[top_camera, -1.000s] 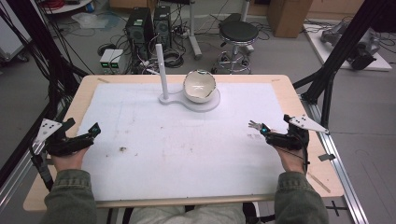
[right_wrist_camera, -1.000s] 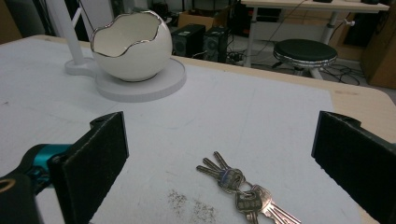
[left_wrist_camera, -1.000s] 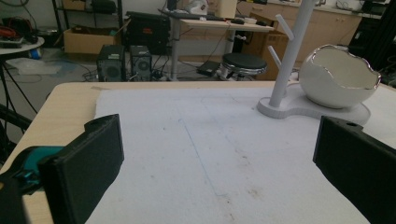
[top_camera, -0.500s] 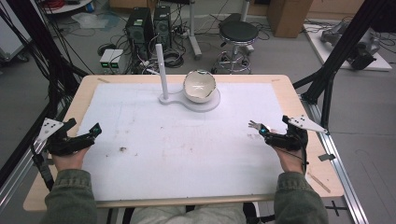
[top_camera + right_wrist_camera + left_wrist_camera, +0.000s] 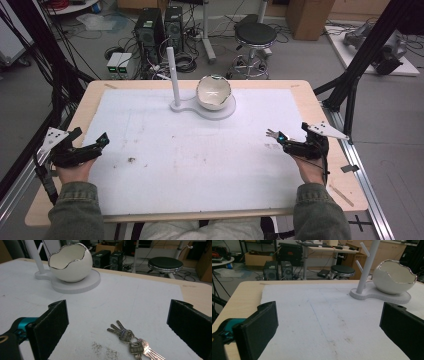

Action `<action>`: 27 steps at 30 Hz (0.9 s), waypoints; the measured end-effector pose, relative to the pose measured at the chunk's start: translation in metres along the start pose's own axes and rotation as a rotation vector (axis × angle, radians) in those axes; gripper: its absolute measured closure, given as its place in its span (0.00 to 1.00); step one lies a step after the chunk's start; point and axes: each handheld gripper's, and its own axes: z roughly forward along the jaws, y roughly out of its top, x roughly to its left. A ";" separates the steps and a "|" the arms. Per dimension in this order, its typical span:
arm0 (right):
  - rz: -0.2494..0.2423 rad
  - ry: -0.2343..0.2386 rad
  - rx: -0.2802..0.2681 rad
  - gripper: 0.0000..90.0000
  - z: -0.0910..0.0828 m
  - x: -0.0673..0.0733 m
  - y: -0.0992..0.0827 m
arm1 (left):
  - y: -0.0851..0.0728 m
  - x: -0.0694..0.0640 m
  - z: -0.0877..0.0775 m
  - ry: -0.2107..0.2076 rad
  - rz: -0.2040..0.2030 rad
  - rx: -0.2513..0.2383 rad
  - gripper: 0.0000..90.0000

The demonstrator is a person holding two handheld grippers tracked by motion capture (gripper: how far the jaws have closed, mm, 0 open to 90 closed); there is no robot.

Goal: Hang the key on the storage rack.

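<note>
Lying flat on the white mat [image 5: 200,165] between the right gripper [image 5: 117,322]'s wide-spread jaws: keys [image 5: 132,341], blades fanning two ways, lettering unreadable. Left gripper [image 5: 327,325] gaping wide, holding nothing.

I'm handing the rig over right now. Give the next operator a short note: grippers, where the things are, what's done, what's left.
Left gripper: open, empty, at the table's left side.
Right gripper: open, empty, fingers either side of the keys, not gripping them.
Keys: flat on the white mat, right side, just ahead of the right gripper.
Egg-shaped bowl: on its white stand with an upright pole, far centre of the mat; nothing can be made out inside it.
Done: nothing picked up yet.
Left: probably close on the keys and lift them; the bowl or the stand's pegs look the likely place.
</note>
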 end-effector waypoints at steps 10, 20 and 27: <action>0.002 0.024 0.046 0.03 0.011 -0.002 0.012 | -0.001 -0.001 -0.001 -0.002 0.003 0.003 0.03; -0.056 0.036 0.149 0.03 0.031 -0.006 0.024 | -0.003 -0.002 0.000 -0.002 0.005 0.019 0.03; -0.092 0.047 0.200 0.03 0.043 -0.005 0.034 | -0.004 -0.001 0.000 0.005 0.003 0.019 0.03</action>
